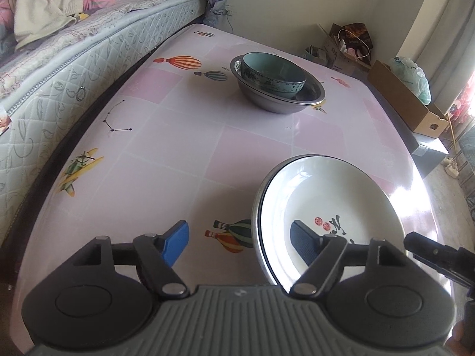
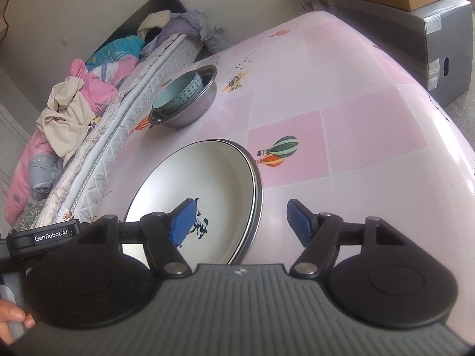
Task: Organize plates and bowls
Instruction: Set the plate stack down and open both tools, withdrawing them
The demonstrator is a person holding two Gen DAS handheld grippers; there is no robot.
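A stack of white plates (image 1: 326, 195) with black rims lies on the pink table (image 1: 178, 154); the top plate bears black writing and red seals. My left gripper (image 1: 240, 244) is open; its right finger is over the plates' near left rim and its left finger is outside it. My right gripper (image 2: 242, 222) is open and straddles the plates' (image 2: 202, 184) right rim. A teal bowl (image 1: 273, 72) sits inside a steel bowl (image 1: 279, 101) at the far side of the table, seen also in the right wrist view (image 2: 184, 101).
A bed with a quilted mattress (image 1: 74, 68) and piled clothes (image 1: 50, 0) runs along the table's left side. Cardboard boxes (image 1: 406, 101) and bags stand on the floor beyond the right edge. A grey box (image 2: 439, 41) stands past the table's far corner.
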